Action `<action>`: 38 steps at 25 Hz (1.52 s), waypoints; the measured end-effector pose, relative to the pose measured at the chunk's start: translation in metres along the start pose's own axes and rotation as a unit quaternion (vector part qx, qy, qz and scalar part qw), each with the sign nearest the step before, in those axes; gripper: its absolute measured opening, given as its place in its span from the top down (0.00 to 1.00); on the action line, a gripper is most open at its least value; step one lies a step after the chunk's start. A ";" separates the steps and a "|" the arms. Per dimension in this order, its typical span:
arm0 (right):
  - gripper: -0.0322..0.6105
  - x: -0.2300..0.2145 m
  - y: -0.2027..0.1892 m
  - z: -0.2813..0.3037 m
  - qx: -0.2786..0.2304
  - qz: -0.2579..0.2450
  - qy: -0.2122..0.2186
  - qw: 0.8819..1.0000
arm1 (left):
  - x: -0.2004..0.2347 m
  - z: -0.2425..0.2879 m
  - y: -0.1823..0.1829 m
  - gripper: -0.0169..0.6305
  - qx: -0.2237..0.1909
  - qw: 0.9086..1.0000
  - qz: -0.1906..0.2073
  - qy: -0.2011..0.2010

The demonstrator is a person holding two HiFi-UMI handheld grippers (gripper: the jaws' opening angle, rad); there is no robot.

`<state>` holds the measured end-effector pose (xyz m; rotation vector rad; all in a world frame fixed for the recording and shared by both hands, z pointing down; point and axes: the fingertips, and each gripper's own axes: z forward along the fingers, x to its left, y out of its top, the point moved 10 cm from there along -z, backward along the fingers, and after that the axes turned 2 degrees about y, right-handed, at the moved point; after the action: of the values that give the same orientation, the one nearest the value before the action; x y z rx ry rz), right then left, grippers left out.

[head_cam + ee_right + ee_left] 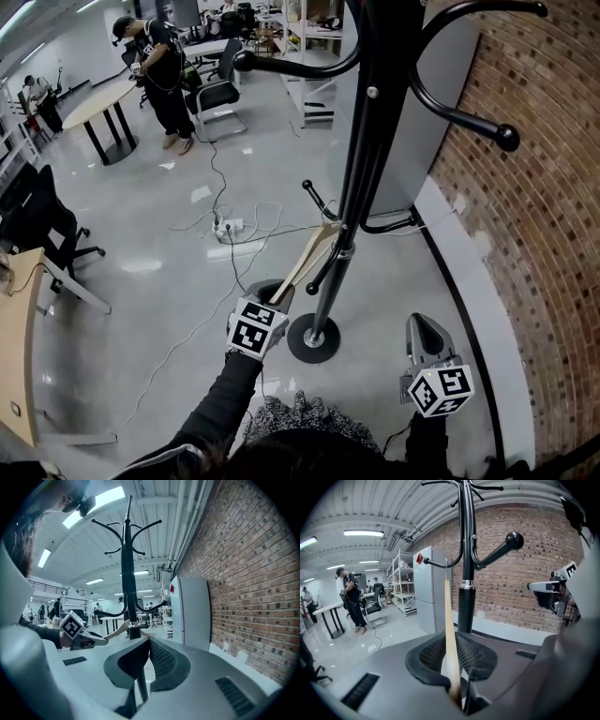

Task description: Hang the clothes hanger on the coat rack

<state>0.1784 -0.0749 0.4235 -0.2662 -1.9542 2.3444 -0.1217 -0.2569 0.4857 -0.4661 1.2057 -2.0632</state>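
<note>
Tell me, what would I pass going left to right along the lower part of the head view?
Wooden desk → left gripper, shut on the clothes hanger → coat rack base → right gripper → brick wall.

The coat rack [361,141] is black. The clothes hanger [305,262] is pale tan wood. The brick wall [534,234] is red-brown with light lines. The floor [169,244] is shiny grey. The left gripper [281,295] and the right gripper [419,325] are grey, with black-and-white squares on their cubes.
</note>
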 end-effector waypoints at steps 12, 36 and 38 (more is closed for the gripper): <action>0.94 0.001 -0.003 -0.004 0.005 -0.005 0.009 1.000 | -0.004 0.008 -0.018 0.89 0.006 1.000 -0.007 0.028; 0.94 0.008 0.006 0.013 -0.016 -0.006 0.085 0.996 | -0.025 -0.080 0.016 0.82 -0.121 0.985 0.043 0.116; 0.94 0.011 0.008 0.016 -0.017 -0.009 0.096 0.995 | -0.034 -0.091 0.020 0.82 -0.130 0.984 0.038 0.115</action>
<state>0.1655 -0.0897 0.4174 -0.4548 -1.8989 2.1849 -0.1459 -0.1833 0.4242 -0.2996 1.6164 -1.9419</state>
